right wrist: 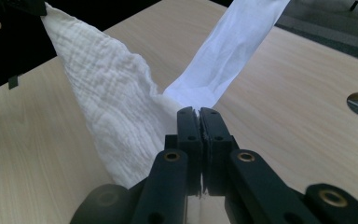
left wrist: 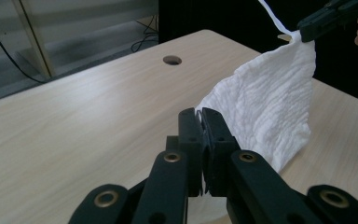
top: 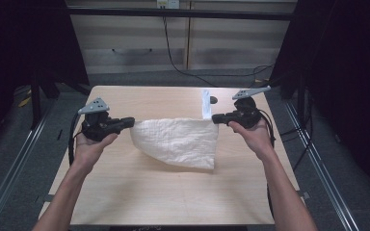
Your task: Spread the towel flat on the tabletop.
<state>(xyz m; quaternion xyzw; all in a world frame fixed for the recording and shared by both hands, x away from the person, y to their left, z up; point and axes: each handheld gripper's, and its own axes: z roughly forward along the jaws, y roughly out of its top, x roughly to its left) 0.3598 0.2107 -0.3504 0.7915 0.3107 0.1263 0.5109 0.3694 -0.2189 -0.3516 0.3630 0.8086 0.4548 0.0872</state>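
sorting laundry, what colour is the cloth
White, with a crinkled weave; the cloth shows best in the right gripper view.

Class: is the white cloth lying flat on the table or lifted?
Lifted: the white cloth hangs stretched between left tongs and right tongs.

Between the grippers: white cloth (top: 178, 142) hangs stretched from left gripper (top: 131, 121) to right gripper (top: 215, 118), blocking passage straight across.
Near table (top: 173, 192): bare wood, open passage.
Far edge: white strip (top: 205, 103) stands beside the cable hole (top: 214, 100).
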